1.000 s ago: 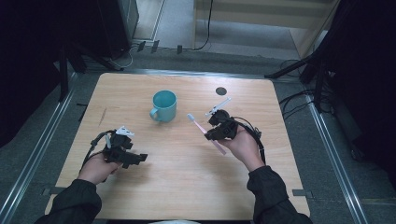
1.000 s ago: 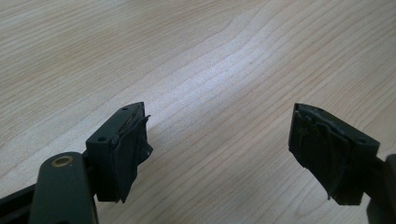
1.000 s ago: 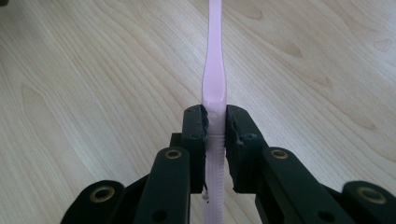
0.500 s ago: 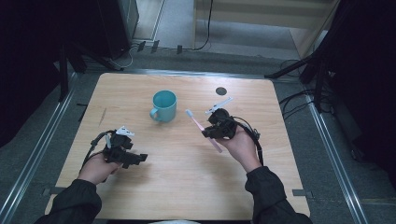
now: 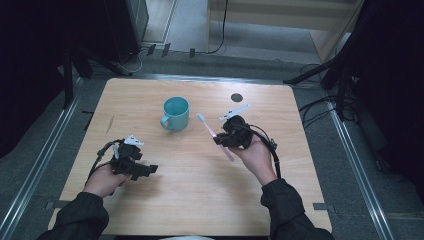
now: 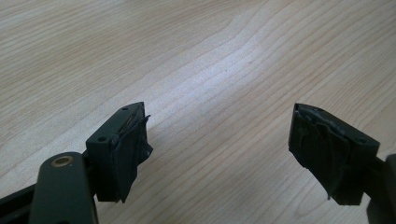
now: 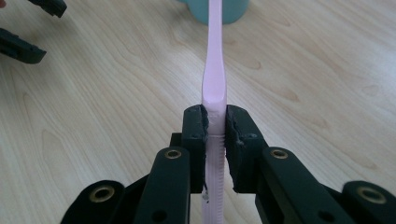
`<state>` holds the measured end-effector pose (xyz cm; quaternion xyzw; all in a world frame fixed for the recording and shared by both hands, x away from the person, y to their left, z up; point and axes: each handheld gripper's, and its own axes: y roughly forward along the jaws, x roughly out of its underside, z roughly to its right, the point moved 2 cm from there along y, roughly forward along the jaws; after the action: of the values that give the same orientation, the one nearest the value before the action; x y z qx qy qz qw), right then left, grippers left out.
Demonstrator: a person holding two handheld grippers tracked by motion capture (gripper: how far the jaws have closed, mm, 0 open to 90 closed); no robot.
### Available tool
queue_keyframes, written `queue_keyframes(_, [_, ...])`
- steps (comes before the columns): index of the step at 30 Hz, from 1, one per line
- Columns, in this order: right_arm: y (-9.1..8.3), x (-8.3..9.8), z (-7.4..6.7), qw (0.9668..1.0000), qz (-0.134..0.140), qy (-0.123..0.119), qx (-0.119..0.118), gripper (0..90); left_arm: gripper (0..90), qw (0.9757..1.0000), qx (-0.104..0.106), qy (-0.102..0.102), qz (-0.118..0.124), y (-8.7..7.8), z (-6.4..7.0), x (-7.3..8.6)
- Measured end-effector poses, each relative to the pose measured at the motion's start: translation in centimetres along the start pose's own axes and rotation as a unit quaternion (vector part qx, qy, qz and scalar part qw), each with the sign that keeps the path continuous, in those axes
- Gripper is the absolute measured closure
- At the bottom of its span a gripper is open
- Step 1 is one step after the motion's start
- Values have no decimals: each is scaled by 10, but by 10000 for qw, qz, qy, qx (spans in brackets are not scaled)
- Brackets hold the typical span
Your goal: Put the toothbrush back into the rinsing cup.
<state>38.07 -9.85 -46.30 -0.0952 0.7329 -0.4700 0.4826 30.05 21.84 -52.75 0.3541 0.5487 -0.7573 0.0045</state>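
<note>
A pink toothbrush [image 5: 212,134] is clamped in my right gripper [image 5: 220,141], which is held above the middle of the wooden table [image 5: 200,200]; its head points up and left toward the teal mug [image 5: 175,113]. In the right gripper view the pink toothbrush [image 7: 214,84] runs straight up from between the closed pads of the right gripper [image 7: 215,122], toward the mug [image 7: 219,11] at the top edge. My left gripper [image 5: 149,170] rests low at the table's left front, and in its own view the left gripper [image 6: 219,144] stands open over bare wood.
A small dark round mark [image 5: 236,97] lies on the table's far right part. Metal rails [image 5: 45,160] run along both sides of the table, and cables lie on the floor behind it. The left gripper's jaws show at the upper left of the right gripper view.
The right gripper and the toothbrush have shifted slightly toward the mug. The left gripper has stayed where it was.
</note>
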Motion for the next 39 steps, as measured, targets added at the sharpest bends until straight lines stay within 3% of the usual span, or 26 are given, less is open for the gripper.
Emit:
queue_keyframes(17, [-5, -8, -6, 9976, 679, 80, 119, 788, 196, 10000, 24, 5, -9, 2, 2, 0])
queue_keyframes(27, [-11, -19, -10, 9935, 1124, 38, 182, 788, 196, 10000, 8, 46, -27, 1, 2, 1])
queue_keyframes(39, [-8, -32, -12, 9903, 1378, 82, 176, 787, 196, 10000, 64, 18, -4, 1, 3, 1])
